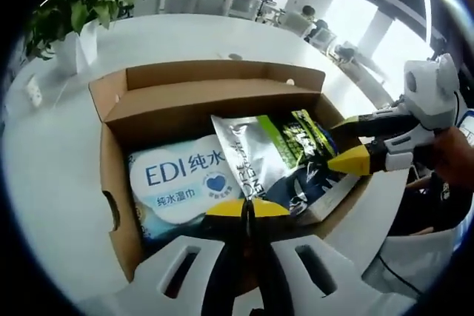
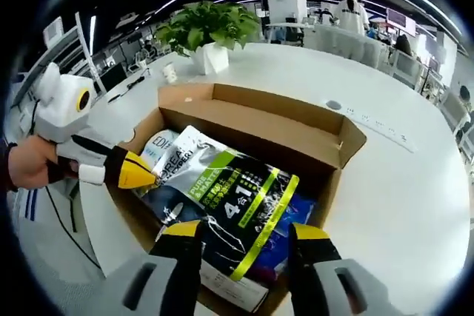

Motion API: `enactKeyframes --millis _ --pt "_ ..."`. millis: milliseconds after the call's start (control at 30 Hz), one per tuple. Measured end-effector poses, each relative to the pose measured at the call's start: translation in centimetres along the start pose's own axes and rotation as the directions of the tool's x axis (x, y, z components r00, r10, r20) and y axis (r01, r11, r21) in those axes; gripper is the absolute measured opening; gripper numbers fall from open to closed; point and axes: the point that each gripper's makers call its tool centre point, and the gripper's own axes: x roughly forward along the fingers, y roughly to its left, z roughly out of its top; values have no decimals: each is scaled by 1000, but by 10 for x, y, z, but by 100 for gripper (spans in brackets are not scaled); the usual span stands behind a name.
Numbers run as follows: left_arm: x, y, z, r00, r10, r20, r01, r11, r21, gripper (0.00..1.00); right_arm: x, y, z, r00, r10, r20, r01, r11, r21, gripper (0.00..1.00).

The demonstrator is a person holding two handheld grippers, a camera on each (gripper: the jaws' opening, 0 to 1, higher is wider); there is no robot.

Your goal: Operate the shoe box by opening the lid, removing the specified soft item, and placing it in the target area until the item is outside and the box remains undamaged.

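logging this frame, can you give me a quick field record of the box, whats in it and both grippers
box: cardboard shoe box on a white table, lid flaps open
contents: wet wipes pack marked EDI; silver and green pouch lying partly over it
left gripper: fingers closed, at the near box edge, holding nothing
right gripper: fingers open, either side of the pouch's near end
item removed: not yet, both packs inside the box
background: potted plant

The wet-wipes pack [image 1: 181,183] read "EDI 纯水" and "纯水湿巾"; the silver-green pouch [image 2: 237,205] bore a large "4 in 1".
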Motion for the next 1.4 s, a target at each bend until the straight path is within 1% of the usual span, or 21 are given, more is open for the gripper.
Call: enactKeyframes --millis 67,133,233,300,400,533,633,767,867,900,933,967,1133,1300,1400 --pt "0 2 -1 1000 -1 0 1 1000 -5 0 3 2 -2 1000 24 -9 -24 999 33 43" --pt "0 3 -1 1000 0 0 0 1000 -6 0 5 1 -1 1000 29 -4 -29 999 40 41" --pt "0 4 -1 1000 -4 2 4 1000 -9 0 9 2 1 999 40 -3 -40 998 58 41" --pt "0 4 -1 1000 -7 2 7 1000 -8 0 10 7 -2 998 61 -4 -61 995 79 40" --pt "1 4 -1 1000 -11 2 11 1000 -10 0 14 6 -4 998 67 -10 -66 994 87 37" --pt "2 5 -1 1000 -18 1 18 1000 -13 0 16 0 -2 999 52 -13 -51 993 105 30" --pt "2 5 -1 1000 -20 4 20 1000 -16 0 16 -5 -2 999 38 -12 -37 993 109 24" --pt "1 4 -1 1000 -21 13 21 1000 -11 0 13 -9 0 999 35 6 -35 988 153 16" --pt "0 3 -1 1000 -24 14 24 1000 -7 0 11 -14 4 999 26 33 -32 981 189 5" --pt "0 4 -1 1000 -22 13 22 1000 -7 0 10 -17 5 999 12 39 -19 981 191 0" --pt "-1 4 -1 1000 -23 17 23 1000 -8 0 9 -17 6 999 16 42 -24 981 191 0" --pt "-1 5 -1 1000 -20 17 20 1000 -10 0 9 -15 7 998 31 49 -41 977 211 0" --pt "0 6 2 1000 -14 23 14 1000 -2 0 9 -14 7 997 41 61 -54 970 236 0" --pt "-3 5 5 999 -13 31 13 1000 -1 0 0 -11 11 996 47 82 -66 969 239 0" --pt "-6 2 7 999 -14 35 14 1000 6 0 -2 -14 13 995 47 93 -68 969 238 0"
